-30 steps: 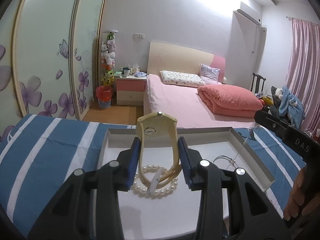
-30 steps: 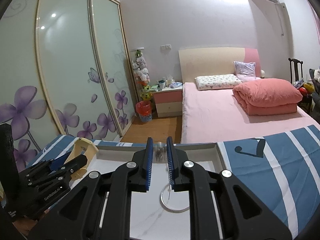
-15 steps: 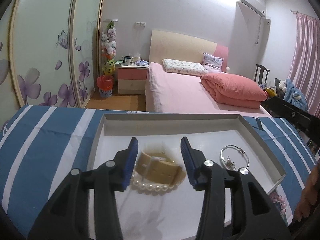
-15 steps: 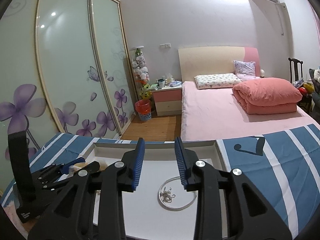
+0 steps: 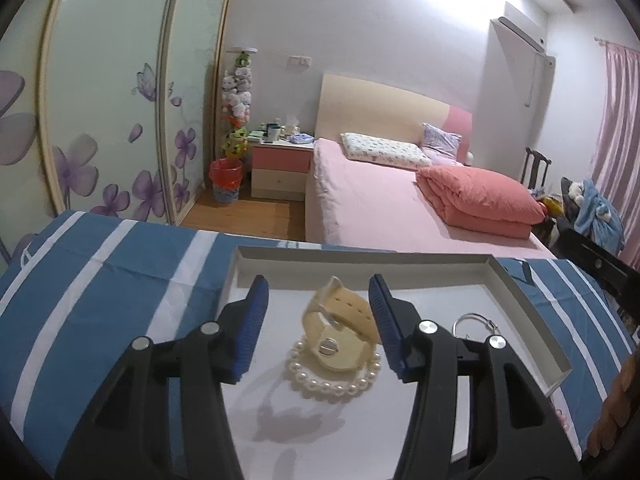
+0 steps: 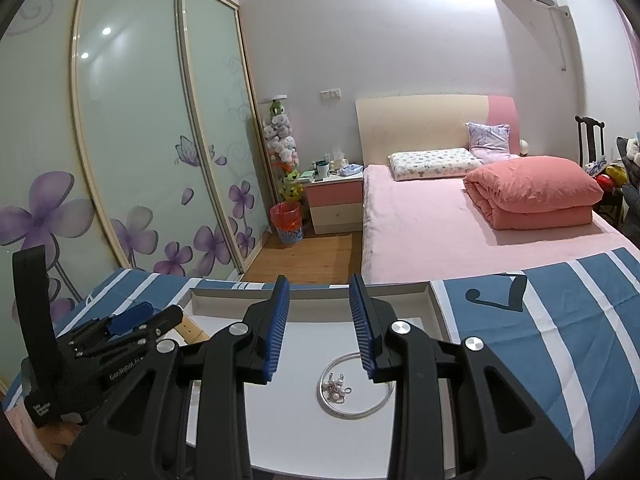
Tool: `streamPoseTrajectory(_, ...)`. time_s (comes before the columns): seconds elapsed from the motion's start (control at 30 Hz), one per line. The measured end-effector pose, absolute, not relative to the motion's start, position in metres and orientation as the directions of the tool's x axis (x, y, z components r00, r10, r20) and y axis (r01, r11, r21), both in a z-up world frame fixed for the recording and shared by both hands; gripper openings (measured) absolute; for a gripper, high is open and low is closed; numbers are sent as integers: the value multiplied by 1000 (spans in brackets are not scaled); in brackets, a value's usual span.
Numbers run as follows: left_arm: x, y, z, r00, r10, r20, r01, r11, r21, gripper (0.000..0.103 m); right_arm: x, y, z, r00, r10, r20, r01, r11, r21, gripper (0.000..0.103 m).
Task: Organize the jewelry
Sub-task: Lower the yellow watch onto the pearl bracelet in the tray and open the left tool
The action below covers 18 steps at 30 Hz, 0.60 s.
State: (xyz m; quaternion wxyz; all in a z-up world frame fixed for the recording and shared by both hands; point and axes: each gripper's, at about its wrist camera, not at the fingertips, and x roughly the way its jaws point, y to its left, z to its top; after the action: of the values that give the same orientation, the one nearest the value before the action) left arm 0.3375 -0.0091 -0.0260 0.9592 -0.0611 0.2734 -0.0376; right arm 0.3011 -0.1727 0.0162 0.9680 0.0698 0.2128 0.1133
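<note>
A shallow white box [image 5: 520, 292] stands on a blue-and-white striped cloth. In the left wrist view a cream watch [image 5: 340, 332] lies on a pearl bracelet [image 5: 332, 384] inside it, between the fingers of my open, empty left gripper [image 5: 318, 320]. A silver bangle [image 5: 474, 322] lies to the right. In the right wrist view the silver bangle with charms [image 6: 354, 394] lies in the box [image 6: 438, 312] below my open, empty right gripper [image 6: 318, 328]. The left gripper [image 6: 132, 320] shows at the left.
The striped cloth [image 5: 100, 292] covers the surface around the box. A pink beaded item [image 5: 562, 424] lies just outside the box's right wall. Beyond are a pink bed [image 6: 460, 224], a nightstand [image 6: 334, 204] and sliding wardrobe doors [image 6: 140, 140].
My left gripper opened and let the cream watch down onto the pearl bracelet, then drew back. My right gripper opened, released the silver bangle in the box, and opened wider.
</note>
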Motion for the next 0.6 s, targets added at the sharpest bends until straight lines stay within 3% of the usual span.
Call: streamPoseTrajectory(0.6, 355, -12, -43, 784, -45, -620, 1, 997, -71, 51, 300, -177, 16, 884, 256, -392, -196, 963, 186, 33)
